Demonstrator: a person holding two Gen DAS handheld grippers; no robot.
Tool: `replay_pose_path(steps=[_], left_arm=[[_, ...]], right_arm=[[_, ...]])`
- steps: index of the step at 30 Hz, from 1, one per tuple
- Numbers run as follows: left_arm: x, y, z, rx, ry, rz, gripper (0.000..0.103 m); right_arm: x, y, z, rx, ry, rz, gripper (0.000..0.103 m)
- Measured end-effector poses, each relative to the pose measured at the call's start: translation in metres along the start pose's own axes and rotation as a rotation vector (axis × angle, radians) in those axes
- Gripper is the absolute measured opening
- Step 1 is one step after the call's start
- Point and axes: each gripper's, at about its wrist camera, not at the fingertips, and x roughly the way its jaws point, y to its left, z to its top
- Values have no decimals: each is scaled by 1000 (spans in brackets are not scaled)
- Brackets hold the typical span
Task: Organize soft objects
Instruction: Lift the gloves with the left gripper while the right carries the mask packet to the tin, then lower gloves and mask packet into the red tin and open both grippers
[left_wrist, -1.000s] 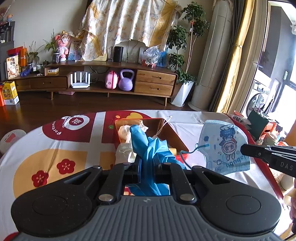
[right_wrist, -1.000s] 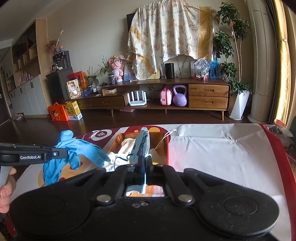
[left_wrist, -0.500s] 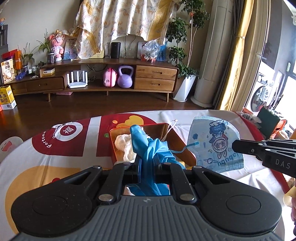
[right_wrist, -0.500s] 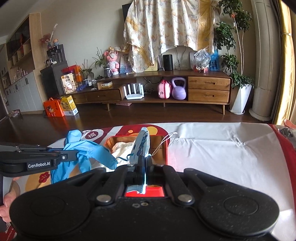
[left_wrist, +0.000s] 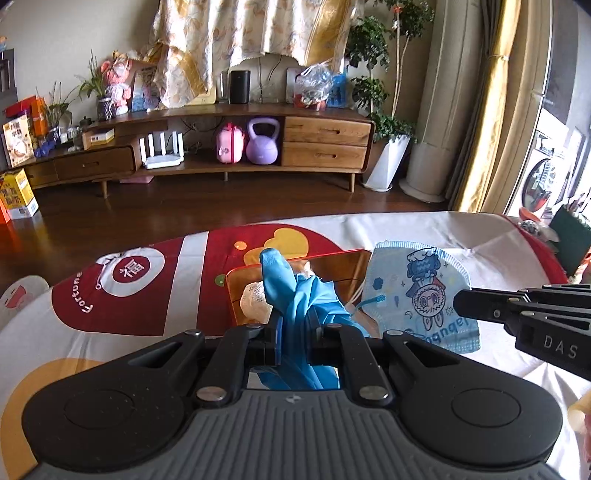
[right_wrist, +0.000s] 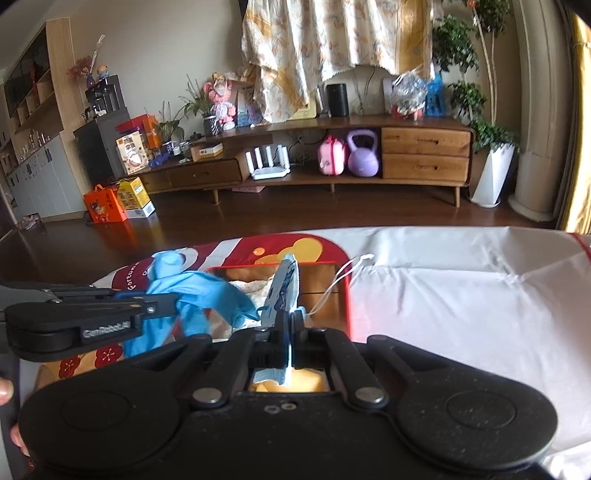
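1 blue rubber glove (left_wrist: 295, 306) hangs limp and crumpled from the left gripper (left_wrist: 295, 332), whose jaws are clamped on its bunched middle, 1 finger of the glove sticking up and the rest drooping below. 1 child's face mask (left_wrist: 421, 291), pale blue with a cartoon figure and printed letters, is pinched at its edge by the fully closed right gripper (right_wrist: 289, 325); in the left wrist view it shows flat-on, in the right wrist view edge-on, with a blue ear loop trailing. Both items are held in the air just above 1 orange-red tray (left_wrist: 351, 262), the glove over its left part and the mask at its right side. Inside the tray lies 1 cream-coloured cloth (left_wrist: 253, 299), and 1 white cord (right_wrist: 343, 275) runs over its right rim onto the tablecloth (right_wrist: 461, 295), which is white with red and yellow printed shapes. Beyond the table stands 1 long wooden sideboard (left_wrist: 325, 136) holding 1 purple kettlebell (left_wrist: 262, 146) beside 1 pink case (left_wrist: 229, 143).
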Motion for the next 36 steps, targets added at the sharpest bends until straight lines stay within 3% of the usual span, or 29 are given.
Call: replay_pose_path(steps=[17,36], left_arm=[[68,-3,-4,16,87,7,11],[95,-5,-6,24,210,-1,11]], right_arm=[[51,-10,-12,28,104,-9,2],[48,-13,-16,3,129,-37,31]])
